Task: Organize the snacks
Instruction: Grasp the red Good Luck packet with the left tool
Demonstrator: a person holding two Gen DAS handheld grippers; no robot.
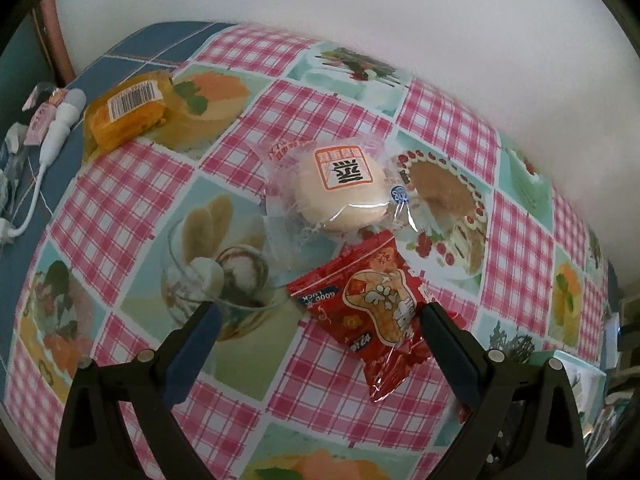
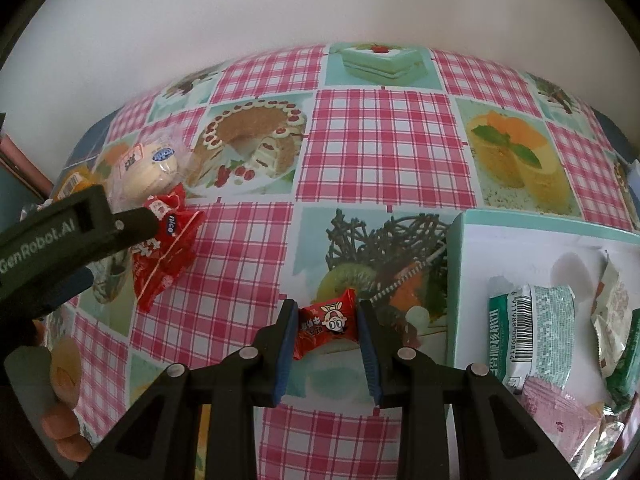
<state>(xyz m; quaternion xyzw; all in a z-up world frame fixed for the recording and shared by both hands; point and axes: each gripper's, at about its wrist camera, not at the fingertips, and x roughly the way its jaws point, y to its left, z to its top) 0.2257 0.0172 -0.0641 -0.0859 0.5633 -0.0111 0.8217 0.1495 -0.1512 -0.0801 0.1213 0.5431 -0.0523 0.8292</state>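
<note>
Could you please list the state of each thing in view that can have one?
Right tool: shut on red candy.
Left tool: open, over red packet.
Red packet: sealed, flat on cloth.
Bun: wrapped, on cloth.
Orange cake: wrapped.
Box: open, holding snacks.

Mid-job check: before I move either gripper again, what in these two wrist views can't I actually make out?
- Box, right wrist view: its right and near parts run off the frame edge; snacks inside overlap.
- Red snack packet, left wrist view: the left gripper finger covers its right edge; contact unclear.
- Orange cake pack: mostly hidden in right wrist view behind the left gripper.
- Small red candy, in the right gripper: print too small to read.
</note>
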